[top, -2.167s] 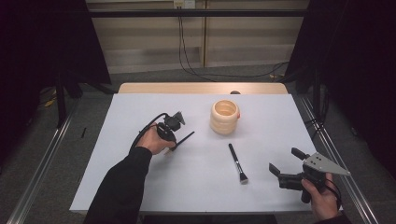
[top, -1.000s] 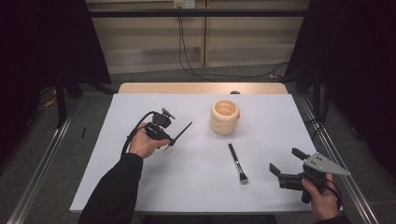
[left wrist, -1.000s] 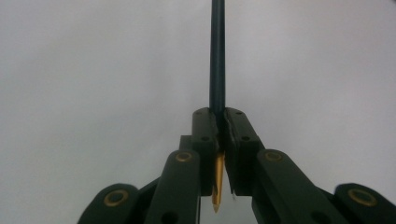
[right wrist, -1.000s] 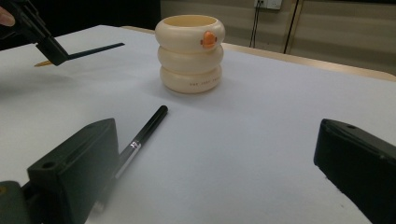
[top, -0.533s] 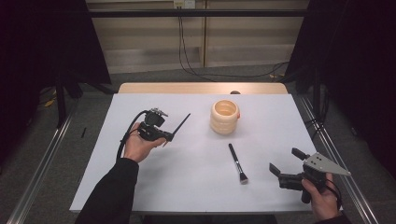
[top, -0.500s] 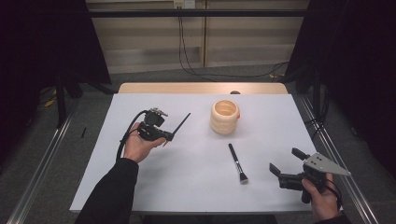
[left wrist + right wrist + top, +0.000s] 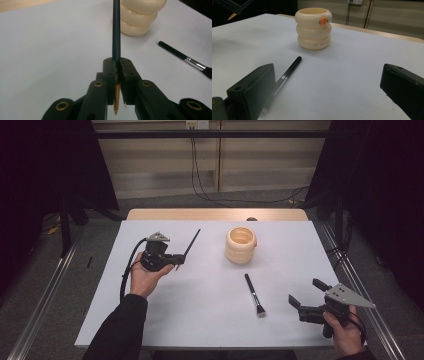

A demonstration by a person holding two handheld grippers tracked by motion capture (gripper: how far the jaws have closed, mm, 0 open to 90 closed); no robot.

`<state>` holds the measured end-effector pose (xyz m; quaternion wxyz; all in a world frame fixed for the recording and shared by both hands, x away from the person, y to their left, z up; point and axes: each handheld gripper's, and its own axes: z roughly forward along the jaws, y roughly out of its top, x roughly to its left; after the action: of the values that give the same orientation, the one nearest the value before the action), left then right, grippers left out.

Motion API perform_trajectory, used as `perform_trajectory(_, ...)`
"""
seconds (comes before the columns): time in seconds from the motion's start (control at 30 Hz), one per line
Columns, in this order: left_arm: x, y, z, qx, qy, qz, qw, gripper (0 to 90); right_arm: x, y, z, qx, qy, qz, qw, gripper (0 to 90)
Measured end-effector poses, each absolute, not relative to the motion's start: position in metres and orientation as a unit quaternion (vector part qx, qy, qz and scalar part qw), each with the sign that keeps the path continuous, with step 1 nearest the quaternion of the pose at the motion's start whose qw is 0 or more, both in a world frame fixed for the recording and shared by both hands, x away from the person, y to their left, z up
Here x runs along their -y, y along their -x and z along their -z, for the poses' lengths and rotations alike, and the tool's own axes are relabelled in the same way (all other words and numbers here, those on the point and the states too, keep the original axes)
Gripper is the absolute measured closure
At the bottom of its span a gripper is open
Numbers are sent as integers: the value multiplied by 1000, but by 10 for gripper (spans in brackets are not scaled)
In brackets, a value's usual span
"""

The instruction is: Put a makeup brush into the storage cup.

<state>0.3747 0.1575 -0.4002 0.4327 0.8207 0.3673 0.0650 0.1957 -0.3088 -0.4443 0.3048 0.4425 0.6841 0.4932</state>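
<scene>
A thin dark pencil-like stick (image 7: 191, 244) with a gold lower end is clamped in my left gripper (image 7: 175, 261), which a hand holds over the table's left middle. The stick slants toward the far side; in the left gripper view it (image 7: 116, 30) rises from the shut left gripper (image 7: 117, 63). A cream ringed cup (image 7: 240, 245) with an orange spot stands right of it. A black makeup brush (image 7: 253, 293) lies in front of the cup. My right gripper (image 7: 306, 292) rests open at the front right, and the right gripper (image 7: 328, 82) faces the cup (image 7: 313, 28) and brush (image 7: 289, 70).
The white table (image 7: 200, 320) has a bare wooden strip (image 7: 175, 214) along its far edge. Metal rails (image 7: 45, 305) run along both sides on the floor. Cables (image 7: 235, 200) lie on the floor behind the table.
My left gripper has carried the stick leftward, away from the cup, and lifted it a little. The right gripper, the cup and the brush have stayed put.
</scene>
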Motion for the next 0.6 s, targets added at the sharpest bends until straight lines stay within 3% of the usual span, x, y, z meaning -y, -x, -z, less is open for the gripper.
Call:
perform_trajectory(0.3,-162,-365,391,-350,-804,-113,467,836,309,-196,445,-684,-443,-494,303,0)
perform_trajectory(0.6,-160,-353,385,-325,-796,-115,497,836,309,-196,444,-683,-444,-497,299,0)
